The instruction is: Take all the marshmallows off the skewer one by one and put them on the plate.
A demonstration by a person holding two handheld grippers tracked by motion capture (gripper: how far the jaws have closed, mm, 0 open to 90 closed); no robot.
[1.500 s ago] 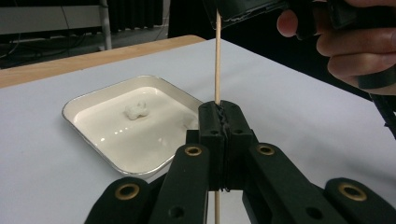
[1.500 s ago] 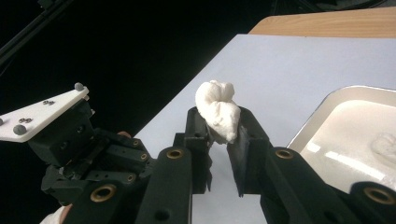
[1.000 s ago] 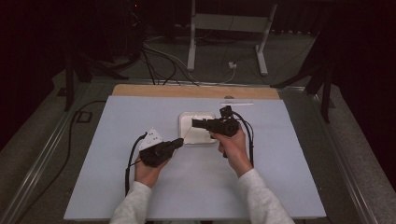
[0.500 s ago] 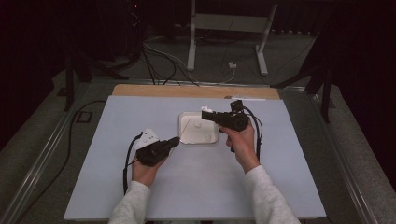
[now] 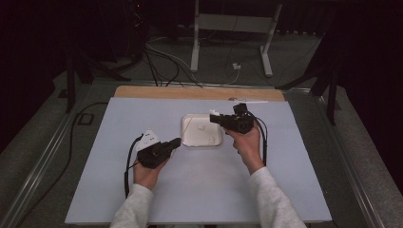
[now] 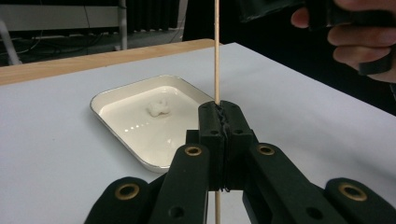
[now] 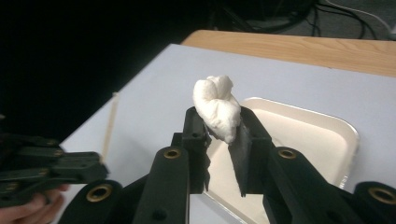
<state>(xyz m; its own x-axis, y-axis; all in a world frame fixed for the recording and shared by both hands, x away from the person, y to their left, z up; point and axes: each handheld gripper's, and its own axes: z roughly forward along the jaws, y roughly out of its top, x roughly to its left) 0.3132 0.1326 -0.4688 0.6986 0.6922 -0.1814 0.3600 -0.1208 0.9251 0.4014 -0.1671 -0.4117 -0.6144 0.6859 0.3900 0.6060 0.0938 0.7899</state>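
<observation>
Right gripper (image 7: 218, 128) raised off tray (image 7: 327, 135), jaws clamping white lump (image 7: 217, 107)

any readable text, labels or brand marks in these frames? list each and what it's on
None readable. The left tool, right tool, white tray, wooden skewer and white lump carry no lettering. Small marks on the white block by the left hand are too small to read.
</observation>
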